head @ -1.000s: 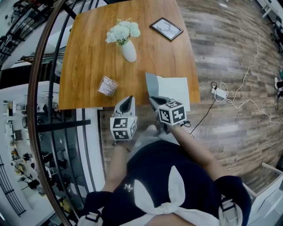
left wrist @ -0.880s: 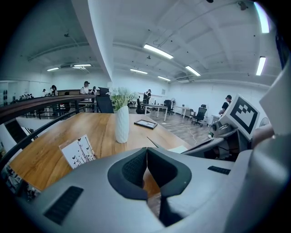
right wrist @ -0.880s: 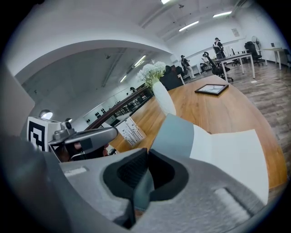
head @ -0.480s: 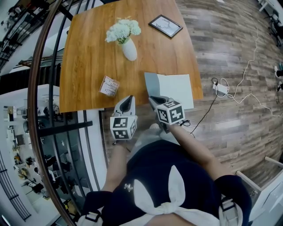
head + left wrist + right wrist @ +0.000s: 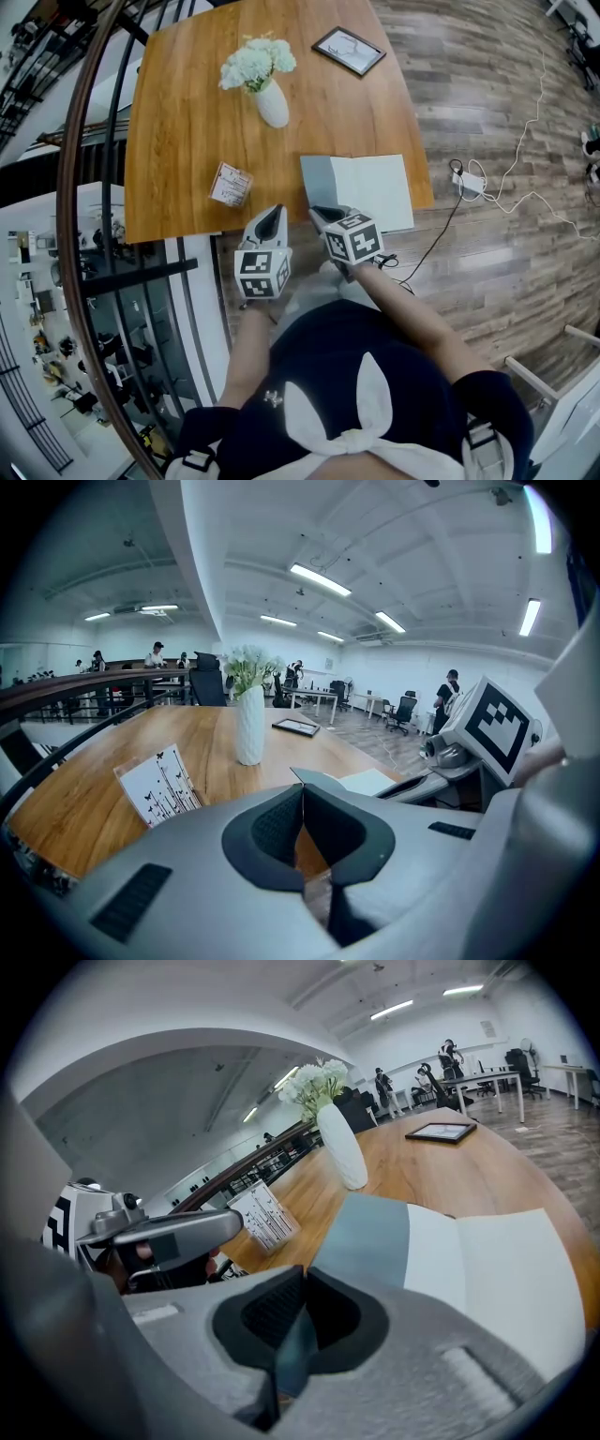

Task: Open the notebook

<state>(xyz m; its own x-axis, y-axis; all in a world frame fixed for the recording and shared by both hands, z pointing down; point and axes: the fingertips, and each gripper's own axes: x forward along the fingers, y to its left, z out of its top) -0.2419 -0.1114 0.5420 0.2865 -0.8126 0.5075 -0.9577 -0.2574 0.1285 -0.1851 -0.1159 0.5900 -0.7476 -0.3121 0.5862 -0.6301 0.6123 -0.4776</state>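
The notebook (image 5: 375, 190) lies at the near right corner of the wooden table (image 5: 187, 131), white pages showing. Its grey-blue cover (image 5: 317, 182) is lifted at the left side. My right gripper (image 5: 320, 214) is shut on the near edge of that cover (image 5: 370, 1232), which runs down between the jaws (image 5: 302, 1283). The white page (image 5: 511, 1265) spreads to the right. My left gripper (image 5: 274, 212) hovers at the table's near edge, left of the notebook, shut with nothing in it (image 5: 302, 799). From it I see the raised cover (image 5: 317, 778) and the right gripper (image 5: 441, 778) beside it.
A white vase of flowers (image 5: 272, 105) stands mid-table, a framed picture (image 5: 349, 50) at the far right, a small butterfly card (image 5: 230, 183) near the left front. A curved railing (image 5: 84, 187) runs left of the table. A cable and adapter (image 5: 466, 183) lie on the floor.
My right gripper has shifted a little left and lower with the cover in its grip. The left gripper has stayed put.
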